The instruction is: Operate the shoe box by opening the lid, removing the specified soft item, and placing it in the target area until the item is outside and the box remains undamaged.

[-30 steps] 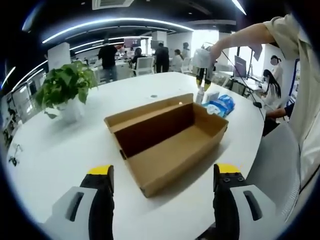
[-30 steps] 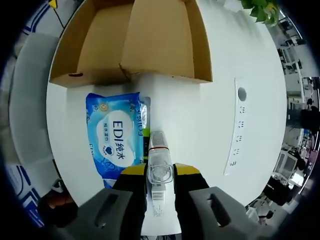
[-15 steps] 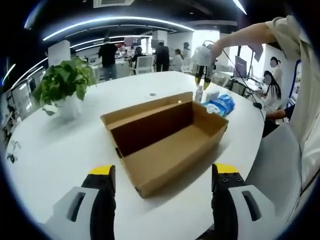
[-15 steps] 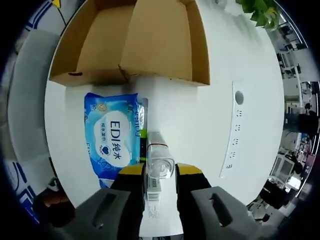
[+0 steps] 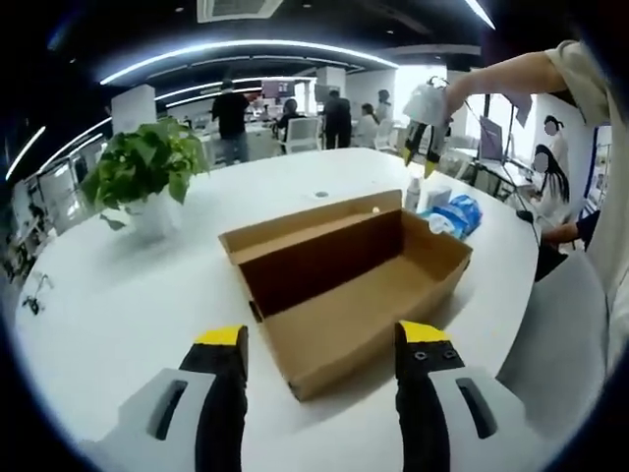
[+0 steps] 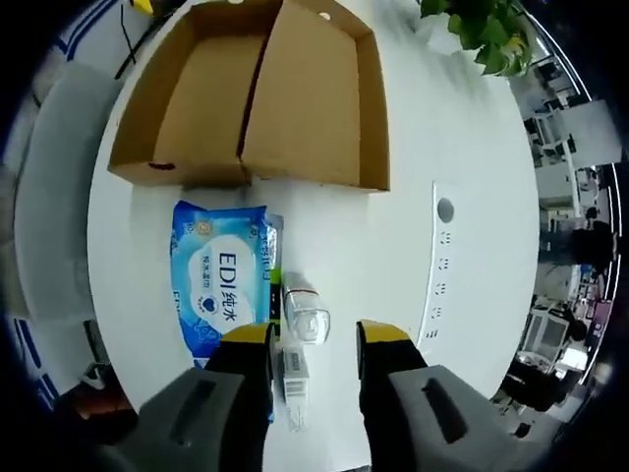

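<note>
The open cardboard shoe box (image 5: 344, 285) lies empty on the white table, its lid flap standing up along the far side. My left gripper (image 5: 321, 388) hovers open in front of it, holding nothing. Beyond the box's short end lies a blue wipes pack (image 5: 462, 211) with a small clear bottle (image 5: 413, 192) standing beside it. In the right gripper view I look straight down on the box (image 6: 256, 98), the wipes pack (image 6: 221, 285) and the bottle (image 6: 307, 323). My right gripper (image 6: 314, 344) is open above the bottle, with a gap on each side of it. A hand holds the right gripper (image 5: 423, 155) high over these items.
A potted plant (image 5: 147, 172) stands on the far left of the table (image 5: 118, 295). A socket strip (image 6: 437, 265) is set into the tabletop (image 6: 413, 128) to the right of the bottle. A grey chair (image 6: 49, 197) is by the table edge. People stand in the background.
My right gripper's jaws have spread off the bottle and the gripper has risen, leaving the bottle standing by the wipes pack. The left view has shifted slightly; the box has not moved.
</note>
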{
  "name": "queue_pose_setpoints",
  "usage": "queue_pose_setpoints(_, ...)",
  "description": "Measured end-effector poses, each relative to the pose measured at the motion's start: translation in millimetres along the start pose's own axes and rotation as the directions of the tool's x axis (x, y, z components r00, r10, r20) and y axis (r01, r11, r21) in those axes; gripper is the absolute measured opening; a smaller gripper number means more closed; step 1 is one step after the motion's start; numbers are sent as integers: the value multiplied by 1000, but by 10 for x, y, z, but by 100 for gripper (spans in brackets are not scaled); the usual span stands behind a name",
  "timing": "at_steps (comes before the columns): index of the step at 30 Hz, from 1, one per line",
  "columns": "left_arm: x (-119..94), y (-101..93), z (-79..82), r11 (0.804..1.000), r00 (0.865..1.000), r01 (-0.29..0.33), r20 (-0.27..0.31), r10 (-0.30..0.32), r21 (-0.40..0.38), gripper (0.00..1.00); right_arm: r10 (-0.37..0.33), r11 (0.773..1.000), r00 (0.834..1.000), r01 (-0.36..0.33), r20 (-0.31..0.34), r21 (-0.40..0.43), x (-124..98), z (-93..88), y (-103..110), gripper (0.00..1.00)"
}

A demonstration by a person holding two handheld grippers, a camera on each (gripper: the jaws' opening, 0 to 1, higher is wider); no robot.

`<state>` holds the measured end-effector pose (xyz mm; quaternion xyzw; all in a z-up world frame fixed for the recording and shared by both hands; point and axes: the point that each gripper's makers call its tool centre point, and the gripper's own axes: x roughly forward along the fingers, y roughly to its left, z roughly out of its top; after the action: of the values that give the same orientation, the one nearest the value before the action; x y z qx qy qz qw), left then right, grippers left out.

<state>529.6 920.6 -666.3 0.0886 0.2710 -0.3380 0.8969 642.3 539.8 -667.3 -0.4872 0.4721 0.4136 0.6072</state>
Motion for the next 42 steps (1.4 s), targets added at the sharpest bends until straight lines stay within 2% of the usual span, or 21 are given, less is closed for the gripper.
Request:
queue_pose_setpoints(4, 37, 31, -52, 1000, 999, -20, -26, 20, -4, 52, -26, 999, 999, 25, 28, 34, -107, 77, -23, 28)
queue_pose_setpoints(9, 87, 140, -151, 996, 997, -63, -57, 60, -61, 47, -56, 992, 994, 45, 89, 118, -172, 221, -71, 27)
queue_pose_setpoints(11, 92, 177, -191, 994, 994, -85, -76, 79, -69, 41, -68, 987, 991, 50, 113, 153, -187, 289, -93, 27)
queue_pose_setpoints(15, 98, 212, -266, 986, 989, -115, -107, 102, -124, 40, -101, 970, 982, 61, 161, 237, -189, 434, -162, 25)
queue_pose_setpoints(20, 111, 220, -286, 975, 986, -137, -117, 117, -175, 34, -121, 952, 977, 64, 176, 298, -142, 521, -215, 25)
queue_pose_setpoints(23, 125, 216, -291, 969, 985, -144, -125, 120, -199, 33, -132, 925, 971, 49, 198, 376, -93, 587, -244, 24)
queue_pose_setpoints(27, 142, 222, -305, 963, 982, -158, -138, 130, -218, 31, -134, 897, 968, 29, 210, 440, -13, 627, -281, 24)
queue_pose_setpoints(31, 191, 231, -342, 959, 979, -166, -158, 132, -231, 28, -135, 853, 967, 3, 216, 522, 89, 656, -306, 24)
queue_pose_setpoints(34, 223, 234, -374, 956, 976, -171, -172, 132, -238, 26, -144, 812, 963, -18, 230, 584, 161, 690, -342, 23)
queue_pose_setpoints(37, 257, 262, -425, 952, 974, -178, -184, 134, -250, 23, -141, 778, 961, -41, 238, 627, 233, 717, -360, 23)
queue_pose_setpoints(39, 276, 280, -442, 947, 974, -181, -184, 134, -264, 22, -151, 765, 960, -36, 234, 643, 274, 722, -394, 23)
queue_pose_setpoints(42, 310, 287, -458, 942, 975, -175, -185, 125, -287, 18, -156, 726, 957, -56, 244, 685, 367, 771, -420, 23)
